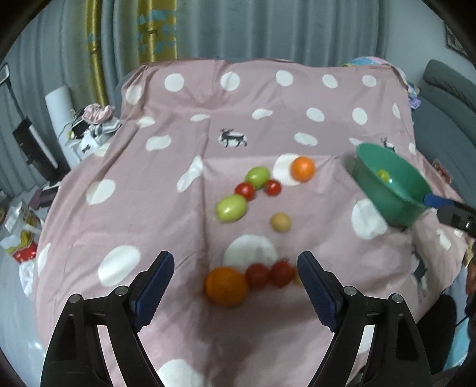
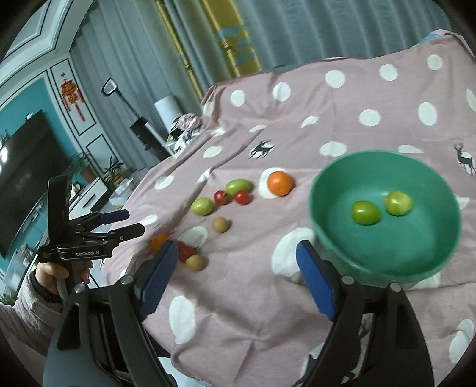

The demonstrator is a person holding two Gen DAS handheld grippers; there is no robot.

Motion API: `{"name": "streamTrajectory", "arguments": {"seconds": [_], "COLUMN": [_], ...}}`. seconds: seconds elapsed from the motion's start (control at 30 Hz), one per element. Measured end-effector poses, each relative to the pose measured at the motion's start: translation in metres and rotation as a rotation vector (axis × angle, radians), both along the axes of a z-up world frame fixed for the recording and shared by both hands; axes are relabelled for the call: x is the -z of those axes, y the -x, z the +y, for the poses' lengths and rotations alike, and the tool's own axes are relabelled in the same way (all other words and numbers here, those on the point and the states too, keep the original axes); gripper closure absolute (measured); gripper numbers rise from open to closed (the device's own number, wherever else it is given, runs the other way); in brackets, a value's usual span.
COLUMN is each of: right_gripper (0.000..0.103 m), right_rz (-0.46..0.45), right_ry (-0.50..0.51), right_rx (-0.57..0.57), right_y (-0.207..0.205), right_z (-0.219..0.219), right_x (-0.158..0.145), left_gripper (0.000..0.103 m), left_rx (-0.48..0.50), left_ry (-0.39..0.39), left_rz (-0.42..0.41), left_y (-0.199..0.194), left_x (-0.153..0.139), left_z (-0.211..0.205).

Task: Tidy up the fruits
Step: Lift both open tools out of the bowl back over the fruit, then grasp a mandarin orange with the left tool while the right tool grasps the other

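Fruit lies loose on a pink spotted cloth (image 1: 178, 226): two oranges (image 1: 226, 286) (image 1: 303, 168), two green fruits (image 1: 231, 207) (image 1: 257, 176), several small red tomatoes (image 1: 244, 190), and a tan round fruit (image 1: 280, 221). A green bowl (image 2: 383, 217) stands at the right and holds two green fruits (image 2: 366, 212) (image 2: 398, 203). My left gripper (image 1: 235, 285) is open and empty, above the near orange and two red tomatoes (image 1: 269, 274). My right gripper (image 2: 238, 277) is open and empty, its right finger beside the bowl's near rim. The bowl also shows in the left wrist view (image 1: 389, 184).
The cloth covers a table (image 2: 357, 98) whose edges drop away at the left and front. Clutter and a white roll (image 1: 59, 104) stand at the left. Curtains (image 1: 267, 26) hang behind. A grey sofa (image 1: 446, 98) is at the right, a TV (image 2: 23, 166) far left.
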State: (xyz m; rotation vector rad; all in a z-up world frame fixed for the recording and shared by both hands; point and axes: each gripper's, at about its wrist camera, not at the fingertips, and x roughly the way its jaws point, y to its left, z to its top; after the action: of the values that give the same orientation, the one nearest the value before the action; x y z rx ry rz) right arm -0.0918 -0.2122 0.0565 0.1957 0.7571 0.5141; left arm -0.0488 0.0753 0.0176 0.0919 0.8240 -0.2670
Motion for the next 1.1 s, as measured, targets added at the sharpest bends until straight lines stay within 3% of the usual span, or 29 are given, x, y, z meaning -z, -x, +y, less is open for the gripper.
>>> {"name": "streamTrajectory", "arguments": {"seconds": [0.13, 0.4, 0.57, 0.9, 1.1], "right_gripper": [0.021, 0.021, 0.021, 0.021, 0.021], "right_rz": [0.027, 0.069, 0.086, 0.115, 0.130], "right_ry": [0.006, 0.020, 0.024, 0.025, 0.021], "right_rx": [-0.012, -0.046, -0.063, -0.075, -0.078], "right_y": [-0.003, -0.008, -0.012, -0.017, -0.021], "right_z": [0.009, 0.026, 0.033, 0.039, 0.040], "right_x": [0.009, 0.022, 0.027, 0.034, 0.037], "left_gripper": [0.018, 0.018, 0.027, 0.052, 0.052], "left_rx": [0.020, 0.063, 0.099, 0.189, 0.275], "left_ry": [-0.054, 0.025, 0.047, -0.006, -0.078], "left_rz": [0.004, 0.035, 0.055, 0.102, 0.116], "left_y": [0.008, 0.005, -0.001, -0.022, -0.029], "left_x": [0.013, 0.026, 0.031, 0.047, 0.051], "left_z": [0.002, 0.011, 0.009, 0.006, 0.003]}}
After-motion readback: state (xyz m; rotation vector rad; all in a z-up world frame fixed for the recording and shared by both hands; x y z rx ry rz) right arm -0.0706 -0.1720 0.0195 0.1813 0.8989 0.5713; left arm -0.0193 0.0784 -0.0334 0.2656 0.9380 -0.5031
